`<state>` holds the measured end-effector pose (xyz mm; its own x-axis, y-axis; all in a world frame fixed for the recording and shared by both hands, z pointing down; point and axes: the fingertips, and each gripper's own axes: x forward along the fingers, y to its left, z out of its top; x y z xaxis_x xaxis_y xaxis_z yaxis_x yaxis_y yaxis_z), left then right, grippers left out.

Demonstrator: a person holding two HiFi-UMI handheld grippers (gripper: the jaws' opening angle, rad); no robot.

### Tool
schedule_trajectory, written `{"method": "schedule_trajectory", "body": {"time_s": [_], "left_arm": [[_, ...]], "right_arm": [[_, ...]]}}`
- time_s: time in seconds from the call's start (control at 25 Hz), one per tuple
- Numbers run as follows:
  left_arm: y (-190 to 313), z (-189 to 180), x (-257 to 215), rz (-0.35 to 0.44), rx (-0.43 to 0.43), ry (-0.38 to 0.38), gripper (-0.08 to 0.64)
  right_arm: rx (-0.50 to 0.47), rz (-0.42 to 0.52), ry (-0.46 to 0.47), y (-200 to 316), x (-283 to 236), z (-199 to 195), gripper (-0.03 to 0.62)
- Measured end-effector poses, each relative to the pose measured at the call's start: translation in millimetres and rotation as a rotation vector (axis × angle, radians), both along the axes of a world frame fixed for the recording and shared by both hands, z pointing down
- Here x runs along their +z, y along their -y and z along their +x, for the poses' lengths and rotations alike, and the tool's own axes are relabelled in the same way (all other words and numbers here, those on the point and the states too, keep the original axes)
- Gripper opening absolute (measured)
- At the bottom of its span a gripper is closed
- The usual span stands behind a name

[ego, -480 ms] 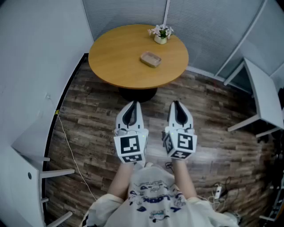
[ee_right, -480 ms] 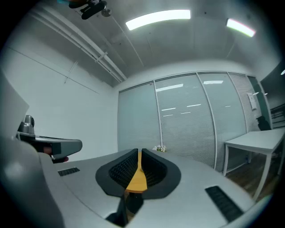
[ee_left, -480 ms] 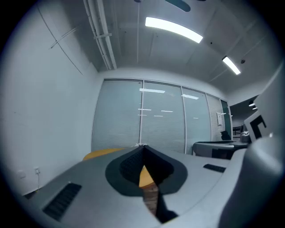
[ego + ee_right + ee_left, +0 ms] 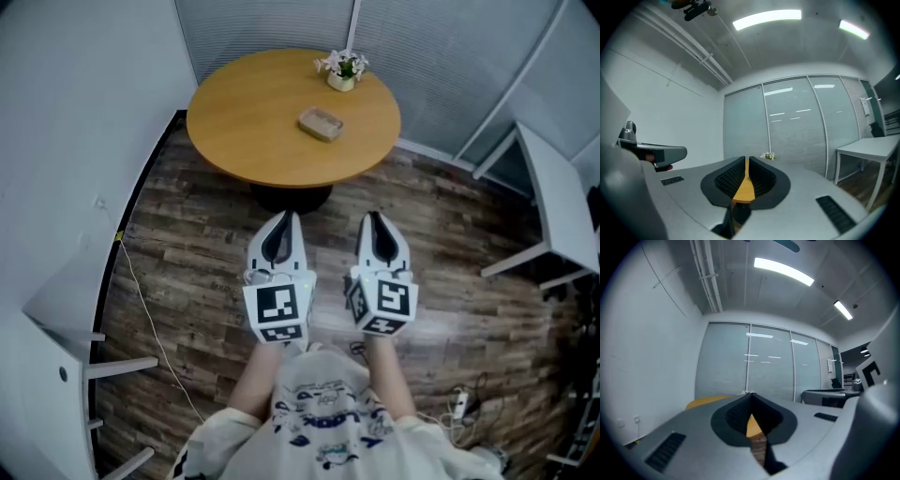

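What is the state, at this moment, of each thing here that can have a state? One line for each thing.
left gripper: shut, nothing between its jaws.
right gripper: shut, nothing between its jaws.
flower pot: upright, near the far edge of the round table.
small tray: flat on the round table, apart from the flower pot; contents too small to tell.
cable: slack, untouched.

Table: the round table (image 4: 253,141) stands at 12 o'clock from the person, on the floor (image 4: 187,253).
On the table: the dish (image 4: 320,124) lies just off centre toward 2 o'clock. The flower pot (image 4: 341,72) stands behind it at the 1 o'clock rim, apart from it.
Grippers: the left gripper (image 4: 284,219) and right gripper (image 4: 373,219) are side by side, before the table's 6 o'clock edge.
Desk: the desk (image 4: 562,206) is at 3 o'clock, well apart from the table.
Cable: the cable (image 4: 155,328) lies on the floor at 8 o'clock.
Power strip: the power strip (image 4: 459,405) lies on the floor at 5 o'clock.
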<state>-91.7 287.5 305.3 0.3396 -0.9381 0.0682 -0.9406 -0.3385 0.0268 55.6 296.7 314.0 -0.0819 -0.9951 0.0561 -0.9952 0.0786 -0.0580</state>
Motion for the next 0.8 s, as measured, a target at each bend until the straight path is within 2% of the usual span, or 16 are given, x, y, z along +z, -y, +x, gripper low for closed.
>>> {"method": "schedule_trajectory", "body": {"time_s": [0.44,0.8], "left_arm": [[12.7,-13.3,15.9,-0.027,0.031,0.003,0.003],[31.8,-9.7,30.2,-0.057,0.030,0.004,0.003]], "right_arm": [[0.060,-0.014,0.010,6.0,15.7,1.3,0.028],[0.051,-0.039,0.018,26.5,29.5,4.2,0.028]]}}
